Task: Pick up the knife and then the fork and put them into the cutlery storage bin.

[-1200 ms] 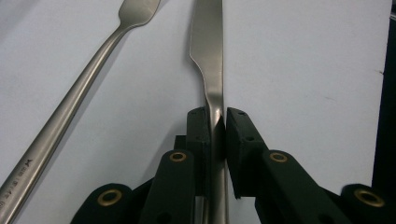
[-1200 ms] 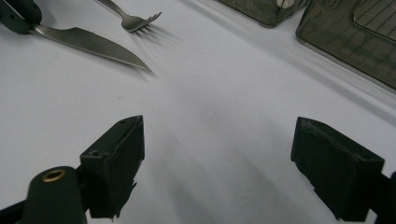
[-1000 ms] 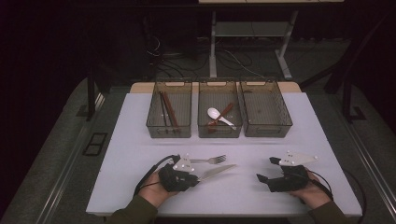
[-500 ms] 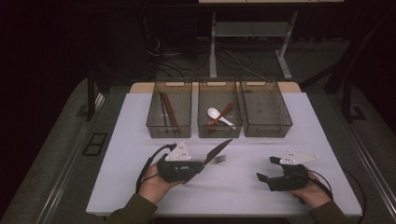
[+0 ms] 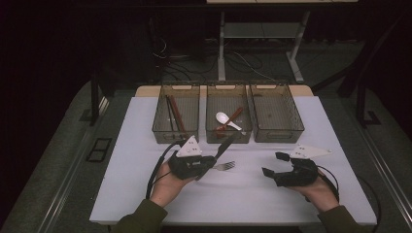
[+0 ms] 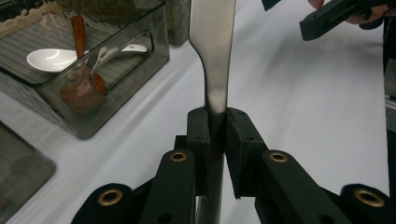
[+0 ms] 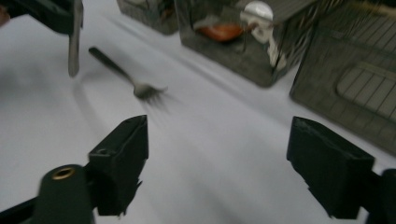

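Three bins, one fork (plus one white spoon)

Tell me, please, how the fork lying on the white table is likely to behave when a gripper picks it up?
The fork looks like thin metal, so probably stiff and fairly light. It lies flat on the table, so the jaws may struggle to get under it. Its smooth handle could slip or pivot if pinched off-centre.

Black left gripper clamps silver knife; beyond it – smoky-grey bins, white spoon, red-brown utensil; beside it – silver fork, white table.
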A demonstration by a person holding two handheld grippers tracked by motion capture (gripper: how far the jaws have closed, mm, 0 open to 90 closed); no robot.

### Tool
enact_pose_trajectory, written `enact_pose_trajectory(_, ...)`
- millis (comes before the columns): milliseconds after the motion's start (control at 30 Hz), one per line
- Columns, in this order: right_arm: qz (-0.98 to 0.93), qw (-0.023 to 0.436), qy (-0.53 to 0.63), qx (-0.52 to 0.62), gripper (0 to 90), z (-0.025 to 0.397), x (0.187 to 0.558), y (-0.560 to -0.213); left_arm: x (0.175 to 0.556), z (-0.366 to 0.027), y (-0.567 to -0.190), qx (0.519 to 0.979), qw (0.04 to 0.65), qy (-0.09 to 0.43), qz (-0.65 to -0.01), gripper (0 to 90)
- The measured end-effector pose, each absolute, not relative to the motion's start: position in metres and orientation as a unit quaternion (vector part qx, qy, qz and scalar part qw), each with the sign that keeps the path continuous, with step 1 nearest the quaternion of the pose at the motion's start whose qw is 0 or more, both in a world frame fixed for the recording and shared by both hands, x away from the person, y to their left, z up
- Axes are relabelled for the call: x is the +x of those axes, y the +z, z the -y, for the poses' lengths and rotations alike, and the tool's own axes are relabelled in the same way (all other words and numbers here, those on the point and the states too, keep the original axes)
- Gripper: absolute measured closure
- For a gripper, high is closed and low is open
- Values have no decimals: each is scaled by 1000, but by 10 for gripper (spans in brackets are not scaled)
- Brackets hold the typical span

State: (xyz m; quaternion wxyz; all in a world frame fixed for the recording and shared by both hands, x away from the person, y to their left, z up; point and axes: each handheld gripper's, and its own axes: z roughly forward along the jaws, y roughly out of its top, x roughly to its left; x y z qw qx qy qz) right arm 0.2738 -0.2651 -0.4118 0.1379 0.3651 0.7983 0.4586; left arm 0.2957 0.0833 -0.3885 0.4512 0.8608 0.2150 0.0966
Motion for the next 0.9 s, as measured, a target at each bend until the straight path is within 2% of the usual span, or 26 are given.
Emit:
enact_pose_trajectory(167, -790, 121, 479, 362, 240, 254, 280, -400, 298, -74, -389, 858, 451, 102, -223, 798)
enact_pose_trajectory(700, -767, 57, 548, 329, 420, 209, 297, -372, 298, -45, -389, 833, 483, 117, -242, 798)
enact_pose_trajectory(900, -767, 50, 548, 330, 594, 198, 306, -376, 294, -33, -387, 830, 494, 118, -232, 798)
